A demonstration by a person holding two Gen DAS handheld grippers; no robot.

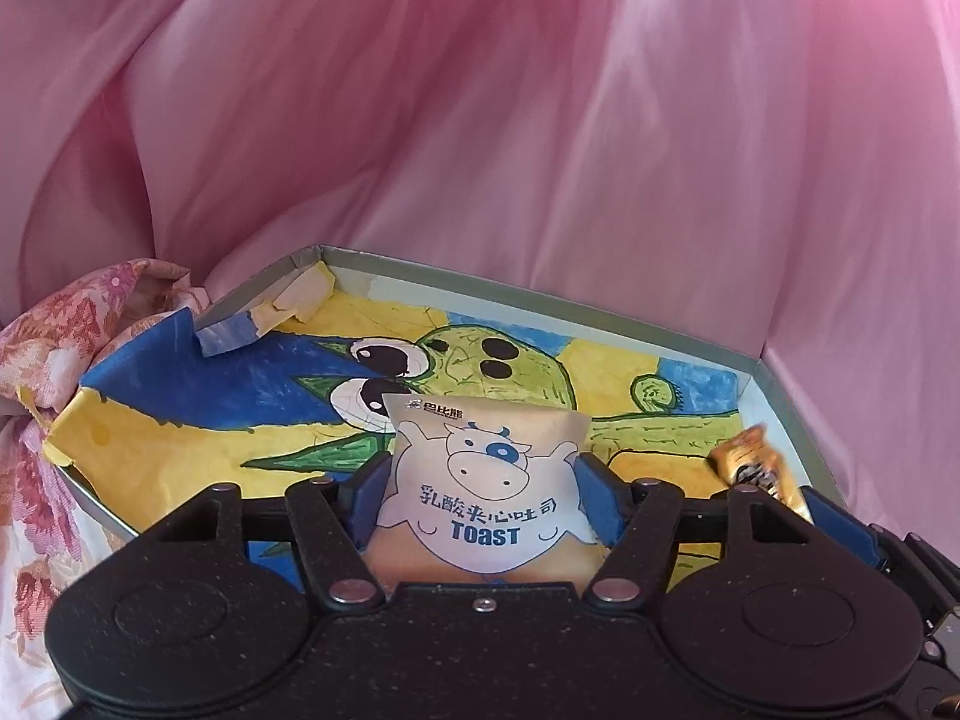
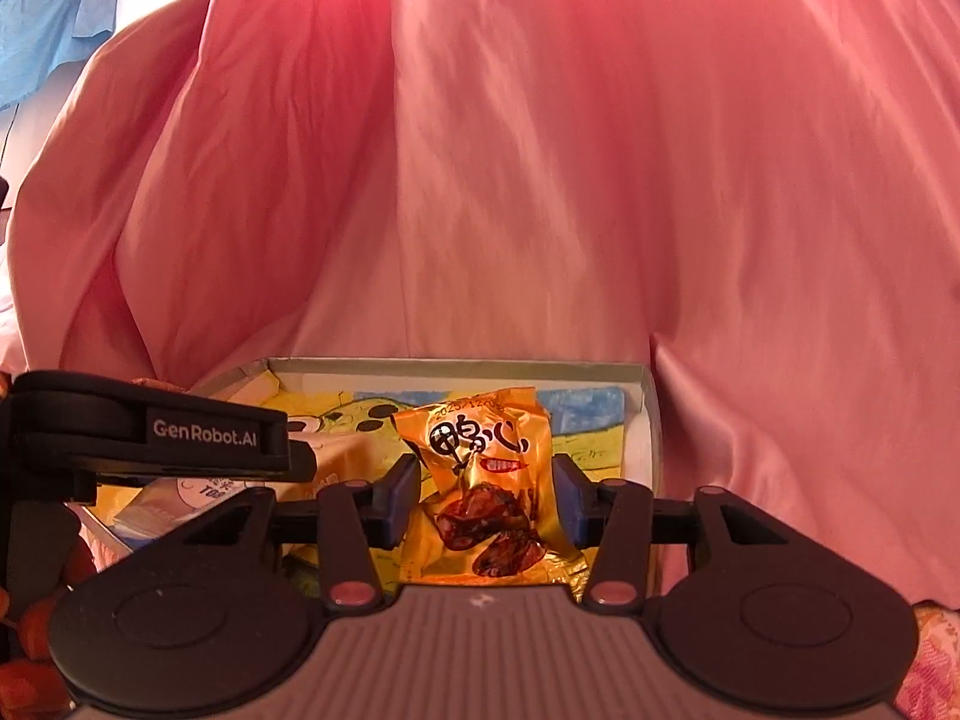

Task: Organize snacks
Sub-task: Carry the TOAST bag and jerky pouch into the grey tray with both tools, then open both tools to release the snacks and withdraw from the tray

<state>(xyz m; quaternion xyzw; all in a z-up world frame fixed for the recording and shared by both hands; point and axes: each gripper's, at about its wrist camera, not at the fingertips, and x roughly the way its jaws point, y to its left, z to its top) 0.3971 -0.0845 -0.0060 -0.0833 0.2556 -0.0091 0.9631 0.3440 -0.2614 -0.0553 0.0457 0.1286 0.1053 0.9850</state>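
Observation:
A white toast packet [image 1: 480,492] with a cartoon cow stands between the blue pads of my left gripper [image 1: 483,480], which press on its two sides. It hangs over a shallow box [image 1: 540,267] lined with a yellow, blue and green drawing. In the right wrist view an orange snack packet [image 2: 480,480] sits between the pads of my right gripper [image 2: 486,492], over the right part of the same box [image 2: 456,363]; the pads stand beside it without squeezing it. That orange packet [image 1: 741,459] also shows at the left view's right edge. The toast packet [image 2: 204,489] is partly hidden by the left gripper's body.
Pink satin cloth [image 1: 540,120] rises in folds right behind and around the box. A floral cloth [image 1: 60,348] lies to the left. The box's left corner has a torn flap [image 1: 264,312]. Blue fabric [image 2: 54,18] shows at the far upper left.

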